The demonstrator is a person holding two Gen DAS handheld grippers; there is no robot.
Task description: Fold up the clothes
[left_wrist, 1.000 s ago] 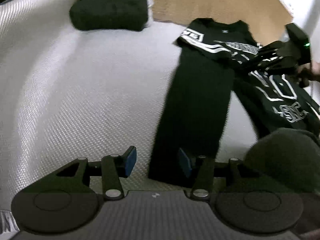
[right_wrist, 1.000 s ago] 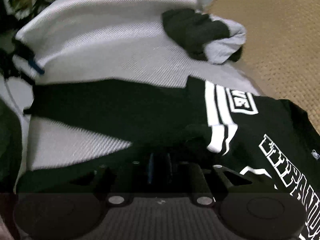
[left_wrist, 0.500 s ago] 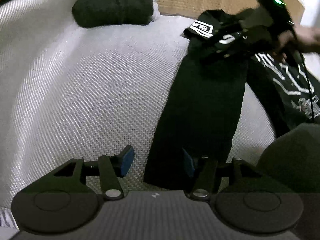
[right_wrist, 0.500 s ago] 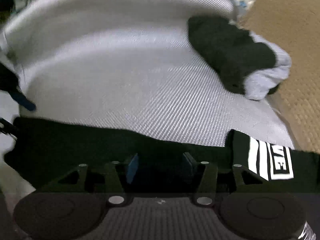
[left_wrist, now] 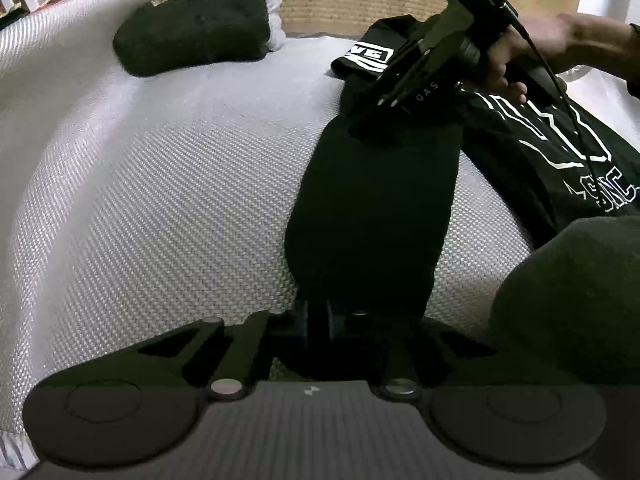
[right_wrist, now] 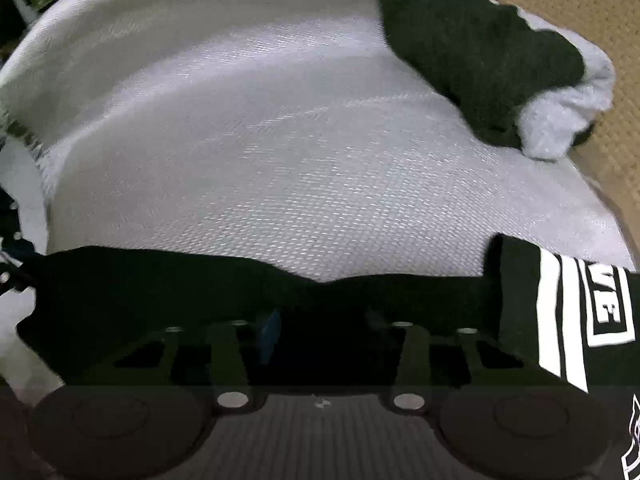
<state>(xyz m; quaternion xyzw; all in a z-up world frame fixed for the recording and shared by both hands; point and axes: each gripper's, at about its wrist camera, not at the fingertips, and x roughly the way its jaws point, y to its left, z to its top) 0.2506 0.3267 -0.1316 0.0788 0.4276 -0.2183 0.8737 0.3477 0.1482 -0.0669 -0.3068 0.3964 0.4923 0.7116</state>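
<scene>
Black shirt (left_wrist: 372, 208) lies folded lengthwise on white woven bedcover (left_wrist: 168, 184).

The left gripper (left_wrist: 318, 316), wide open over the shirt (left_wrist: 372, 208) hem a second ago, has now snapped shut on that black edge. The right gripper (right_wrist: 320, 332) has swept along the folded strip from the printed chest toward the striped sleeve (right_wrist: 568, 316), opened on the way, and its jaws are closing again with black cloth between them. In the left view it now sits higher and nearer.
</scene>
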